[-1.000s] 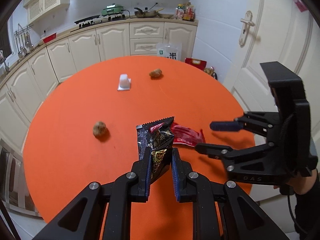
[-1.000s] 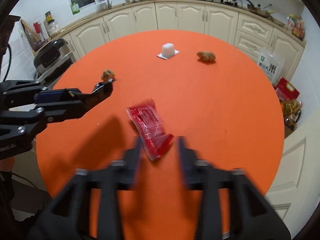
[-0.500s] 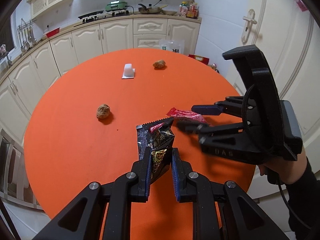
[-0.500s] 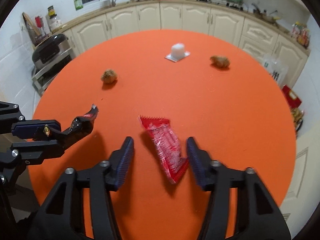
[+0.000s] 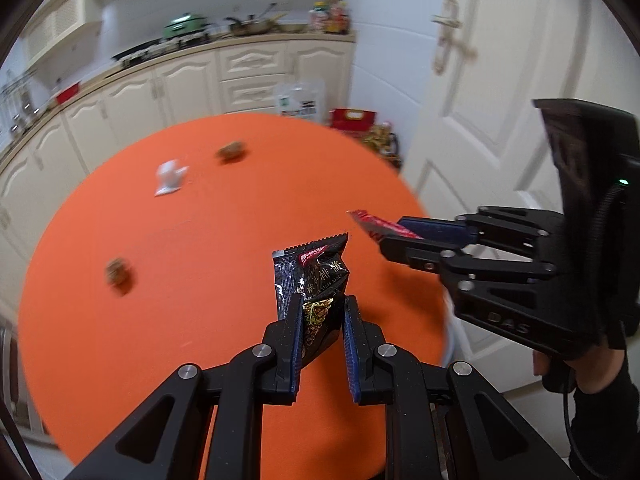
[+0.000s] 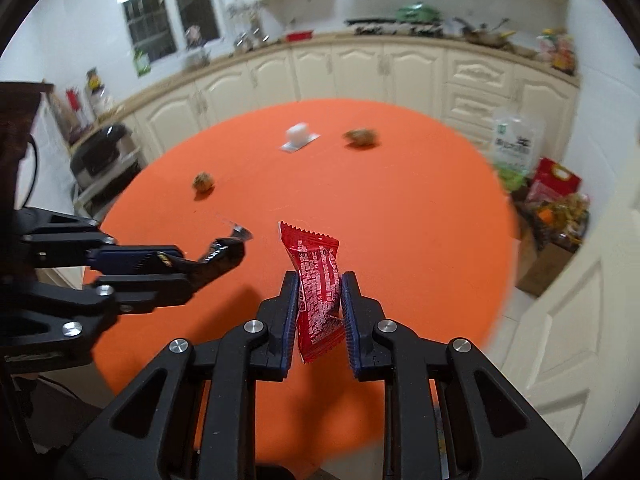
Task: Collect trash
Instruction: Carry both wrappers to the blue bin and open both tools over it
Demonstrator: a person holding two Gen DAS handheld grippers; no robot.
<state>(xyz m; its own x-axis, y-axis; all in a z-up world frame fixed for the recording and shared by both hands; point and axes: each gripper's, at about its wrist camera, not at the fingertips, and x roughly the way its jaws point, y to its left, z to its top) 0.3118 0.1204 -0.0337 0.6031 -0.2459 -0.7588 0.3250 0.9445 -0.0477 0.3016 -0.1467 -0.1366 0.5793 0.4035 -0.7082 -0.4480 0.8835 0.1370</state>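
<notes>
Left gripper [image 5: 320, 334] clamps crinkled black foil sachet [image 5: 314, 280]; right gripper [image 6: 319, 310], just closing, pinches glossy red serrated-edge wrapper [image 6: 318, 276] at frame centre.

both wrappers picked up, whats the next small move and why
Probably carry both off the table to a bin, which isn't in view. The left gripper pinches the black wrapper; the right gripper, jaws just closing, grips the red wrapper, both lifted clear.

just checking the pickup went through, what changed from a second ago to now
The right gripper has just been closing and now clamps the red wrapper, lifted off the orange table where it lay before. The left gripper stays shut on the black sauce packet. The white cup and two brown crumpled balls lie where they were.
</notes>
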